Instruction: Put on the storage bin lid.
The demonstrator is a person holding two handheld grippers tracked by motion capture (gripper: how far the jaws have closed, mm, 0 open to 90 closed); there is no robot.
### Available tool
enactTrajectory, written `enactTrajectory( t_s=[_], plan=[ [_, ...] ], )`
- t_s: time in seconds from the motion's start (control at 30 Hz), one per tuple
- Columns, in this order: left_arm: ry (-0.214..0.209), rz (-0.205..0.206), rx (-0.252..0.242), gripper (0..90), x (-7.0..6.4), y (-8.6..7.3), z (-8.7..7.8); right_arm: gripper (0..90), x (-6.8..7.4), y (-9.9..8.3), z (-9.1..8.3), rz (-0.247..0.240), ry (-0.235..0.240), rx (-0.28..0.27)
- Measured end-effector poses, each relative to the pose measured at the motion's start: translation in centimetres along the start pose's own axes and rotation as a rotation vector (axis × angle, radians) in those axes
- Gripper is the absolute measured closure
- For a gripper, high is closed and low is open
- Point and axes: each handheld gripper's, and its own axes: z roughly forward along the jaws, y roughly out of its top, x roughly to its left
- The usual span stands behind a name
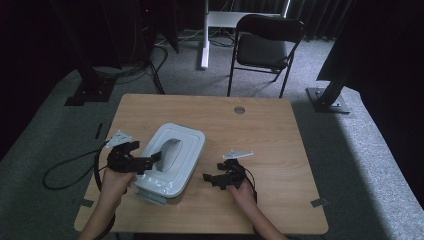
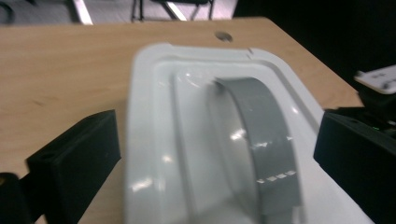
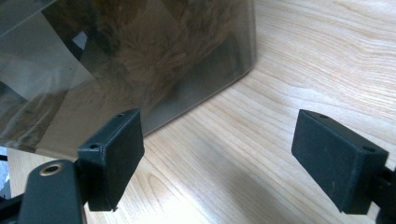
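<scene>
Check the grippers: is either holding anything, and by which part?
Nothing is held. The left gripper is open, jaws straddling the white lid of the container. The right gripper is open over bare table.

We counted one lidded white box (image 1: 172,157) on one wooden table (image 1: 270,135), two grippers, left (image 1: 150,161) and right (image 1: 212,178), and one chair (image 1: 267,45) beyond.

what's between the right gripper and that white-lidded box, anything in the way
Nothing visible. The right gripper rests on bare wooden table, jaws apart and pointed at the box; only open tabletop lies between them. In the right gripper view the box's clear side wall sits just past the jaws.
</scene>
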Motion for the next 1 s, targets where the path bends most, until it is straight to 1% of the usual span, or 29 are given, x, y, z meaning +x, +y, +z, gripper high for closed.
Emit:
enactTrajectory(
  t_s=[0.03,0.07,0.1,0.13,0.17,0.2,0.23,0.33,0.37,0.4,0.43,0.47,0.5,0.53,0.57,0.6,0.67,0.7,0.73,0.8,0.93,1.0],
  plan=[
    [0.011,-0.011,-0.01,2.9,0.3,-0.1,0.0,16.2,0.0,0.0,0.0,-0.001,-0.003,0.0],
    [0.017,-0.013,-0.015,2.9,0.5,-0.2,0.0,16.2,0.0,0.0,-0.1,-0.002,-0.005,-0.002],
    [0.037,-0.007,-0.005,2.9,0.8,-0.3,0.1,16.2,-0.1,0.0,-0.1,0.0,-0.005,-0.002],
    [0.057,-0.014,0.001,2.9,1.2,-0.4,0.2,16.2,-0.1,0.0,-0.2,0.002,-0.005,-0.002],
    [0.059,-0.023,-0.001,2.8,1.6,-0.5,0.2,16.2,-0.1,0.0,-0.2,0.002,-0.006,-0.002],
    [0.072,-0.026,0.004,2.8,1.9,-0.6,0.3,16.2,-0.1,0.0,-0.2,0.004,-0.005,-0.001],
    [0.091,-0.028,-0.003,2.8,2.2,-0.7,0.2,16.2,-0.2,0.0,-0.1,0.004,-0.006,0.0],
    [0.119,-0.033,-0.02,2.9,3.3,-1.0,0.1,16.2,-0.2,0.0,-0.1,0.0,-0.009,0.003],
    [0.127,-0.038,-0.017,2.9,3.7,-1.0,0.1,16.2,-0.2,0.0,0.0,0.002,-0.008,0.004],
    [0.128,-0.043,-0.019,2.8,4.0,-1.1,0.1,16.2,-0.2,0.0,0.0,0.003,-0.007,0.003],
    [0.128,-0.043,-0.019,2.9,4.0,-1.1,0.1,16.2,-0.2,0.0,0.0,0.003,-0.007,0.003],
    [0.137,-0.056,-0.027,2.9,5.0,-1.5,0.3,16.3,-0.1,0.0,0.0,0.001,-0.008,0.004],
    [0.134,-0.075,-0.019,2.9,5.6,-1.7,0.4,16.2,-0.1,-0.1,0.0,0.001,-0.007,0.007],
    [0.134,-0.093,-0.02,2.8,6.0,-2.0,0.5,16.2,0.0,-0.1,0.1,0.002,-0.007,0.007],
    [0.139,-0.102,-0.029,2.9,6.4,-2.2,0.5,16.2,0.0,-0.1,0.1,0.001,-0.006,0.008],
    [0.148,-0.107,-0.022,2.8,6.8,-2.5,0.6,16.2,0.0,-0.1,0.1,-0.002,-0.008,0.009],
    [0.155,-0.132,-0.022,2.8,7.6,-3.0,0.7,16.2,-0.1,-0.1,0.1,-0.003,-0.011,0.009],
    [0.167,-0.142,-0.017,2.8,8.1,-3.3,0.8,16.2,-0.1,-0.1,0.1,-0.003,-0.012,0.009],
    [0.183,-0.143,-0.015,2.8,8.4,-3.5,0.8,16.2,-0.1,-0.1,0.1,-0.002,-0.014,0.01],
    [0.202,-0.148,0.001,2.8,9.1,-4.1,1.0,16.2,-0.1,-0.2,0.1,0.0,-0.014,0.01],
    [0.228,-0.166,0.021,2.8,10.1,-5.2,1.4,16.2,-0.1,-0.2,0.2,-0.002,-0.013,0.013],
    [0.234,-0.171,0.028,2.8,10.5,-5.8,1.8,16.2,-0.1,-0.2,0.2,-0.004,-0.017,0.015]
  ],
)
